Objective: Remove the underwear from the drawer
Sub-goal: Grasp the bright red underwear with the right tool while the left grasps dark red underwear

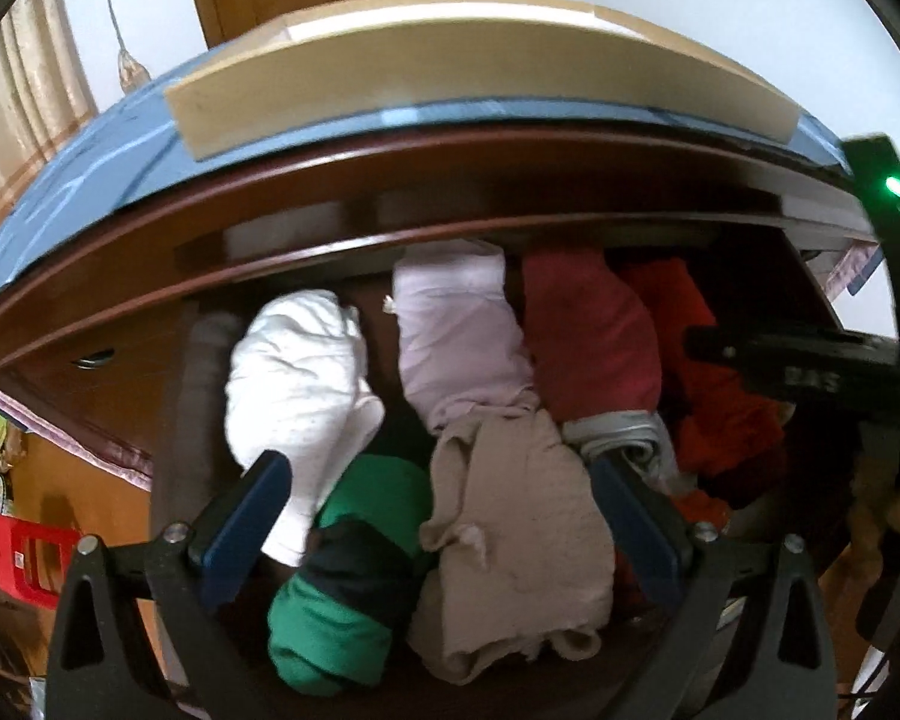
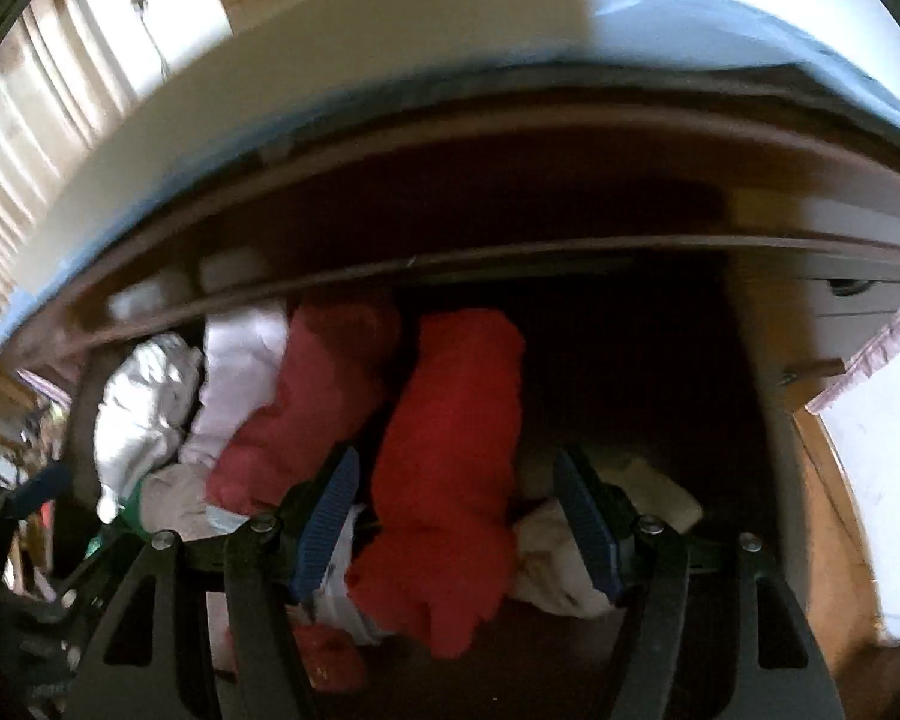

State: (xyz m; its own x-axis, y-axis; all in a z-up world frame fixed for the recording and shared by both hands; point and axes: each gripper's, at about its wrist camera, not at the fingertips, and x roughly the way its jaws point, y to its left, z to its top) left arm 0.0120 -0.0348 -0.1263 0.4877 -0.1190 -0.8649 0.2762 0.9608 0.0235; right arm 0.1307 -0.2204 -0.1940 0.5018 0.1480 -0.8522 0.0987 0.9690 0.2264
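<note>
In the drawer (image 2: pixel 660 372), right of middle: red underwear (image 2: pixel 456 450) — soft, light; pinch its bunched middle — right gripper (image 2: pixel 456 516) jaws spread astride it.

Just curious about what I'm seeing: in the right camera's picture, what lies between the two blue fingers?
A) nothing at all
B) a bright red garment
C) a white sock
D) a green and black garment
B: the bright red garment lies lengthwise in the gap of the right gripper, whose fingers stand apart on either side of it.
</note>
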